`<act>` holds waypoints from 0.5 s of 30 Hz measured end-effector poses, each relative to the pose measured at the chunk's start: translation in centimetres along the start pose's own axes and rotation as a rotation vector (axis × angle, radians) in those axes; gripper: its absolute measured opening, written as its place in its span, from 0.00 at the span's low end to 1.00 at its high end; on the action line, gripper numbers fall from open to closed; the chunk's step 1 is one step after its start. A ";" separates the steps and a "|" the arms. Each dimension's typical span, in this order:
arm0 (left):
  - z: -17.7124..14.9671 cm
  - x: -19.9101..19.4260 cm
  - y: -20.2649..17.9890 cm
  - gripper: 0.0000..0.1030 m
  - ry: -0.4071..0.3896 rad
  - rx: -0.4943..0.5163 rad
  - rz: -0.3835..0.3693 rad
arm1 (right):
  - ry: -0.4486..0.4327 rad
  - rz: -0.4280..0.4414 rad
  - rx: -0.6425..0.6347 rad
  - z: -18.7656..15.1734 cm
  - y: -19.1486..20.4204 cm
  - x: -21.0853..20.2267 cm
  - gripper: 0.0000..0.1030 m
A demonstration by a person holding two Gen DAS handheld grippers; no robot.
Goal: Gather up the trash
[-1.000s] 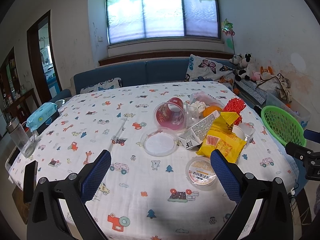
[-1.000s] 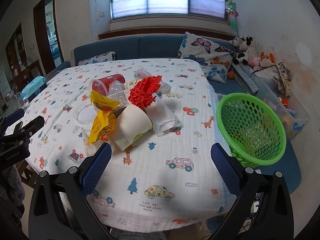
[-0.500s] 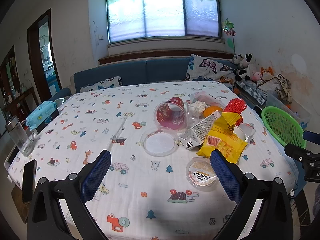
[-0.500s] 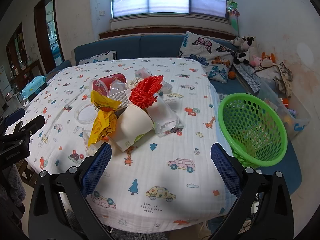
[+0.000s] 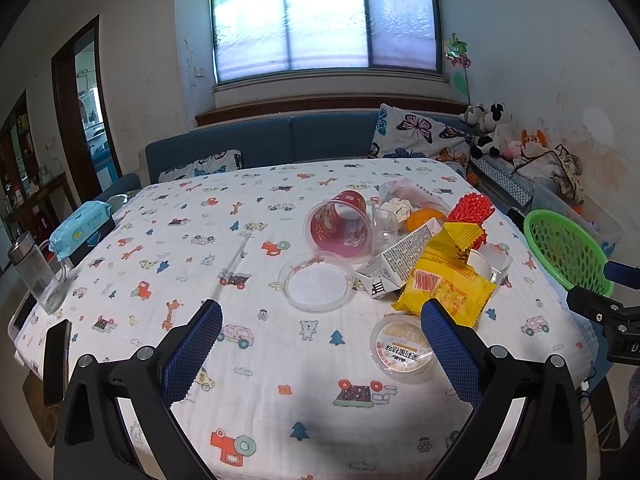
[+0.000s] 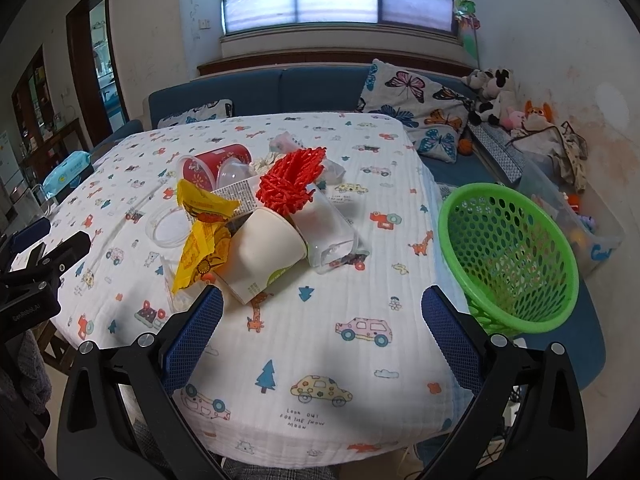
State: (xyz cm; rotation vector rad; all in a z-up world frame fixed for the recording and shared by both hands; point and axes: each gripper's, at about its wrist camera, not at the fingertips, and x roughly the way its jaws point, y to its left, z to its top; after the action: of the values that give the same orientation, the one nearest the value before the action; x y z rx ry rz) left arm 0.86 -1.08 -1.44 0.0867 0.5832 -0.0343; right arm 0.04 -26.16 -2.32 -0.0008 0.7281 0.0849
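A heap of trash lies on the patterned tablecloth: a red cup [image 5: 338, 226] on its side, a clear round lid [image 5: 316, 286], a yellow snack wrapper [image 5: 446, 286], a small carton [image 5: 404, 256], a red foam net [image 6: 290, 180], a white paper cup [image 6: 264, 254], a clear plastic cup [image 6: 332, 232] and a sealed round tub [image 5: 402, 348]. A green mesh basket [image 6: 508, 258] hangs off the table's right edge. My left gripper [image 5: 320, 344] is open, low over the near table edge before the heap. My right gripper [image 6: 322, 330] is open too, short of the white paper cup.
A glass bottle [image 5: 38, 276], a blue wipes pack [image 5: 82, 230] and a dark phone [image 5: 56, 356] sit at the table's left side. A blue sofa [image 5: 280, 140] with a butterfly cushion [image 6: 408, 94] runs behind. Plush toys [image 5: 490, 128] and a clear bin [image 6: 588, 232] stand at right.
Both views shift only slightly. The right gripper has crept a little toward the heap; the green basket sits a touch further right in its view. Nothing was grasped.
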 end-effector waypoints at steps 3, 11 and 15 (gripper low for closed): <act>0.1 0.1 0.0 0.94 0.004 0.000 -0.002 | 0.000 0.001 0.000 0.0 0.0 0.1 0.96; 0.0 0.9 -0.2 0.94 0.016 0.006 -0.006 | 0.003 0.003 -0.003 0.2 -0.4 0.8 0.96; 0.1 1.3 -0.2 0.94 0.024 0.012 -0.009 | -0.004 0.011 -0.004 0.5 -0.7 1.0 0.96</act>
State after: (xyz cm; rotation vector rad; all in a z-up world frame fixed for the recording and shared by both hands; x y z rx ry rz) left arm 2.01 -1.31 -2.13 0.0963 0.6071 -0.0452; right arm 1.16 -26.74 -2.64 -0.0008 0.7237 0.0970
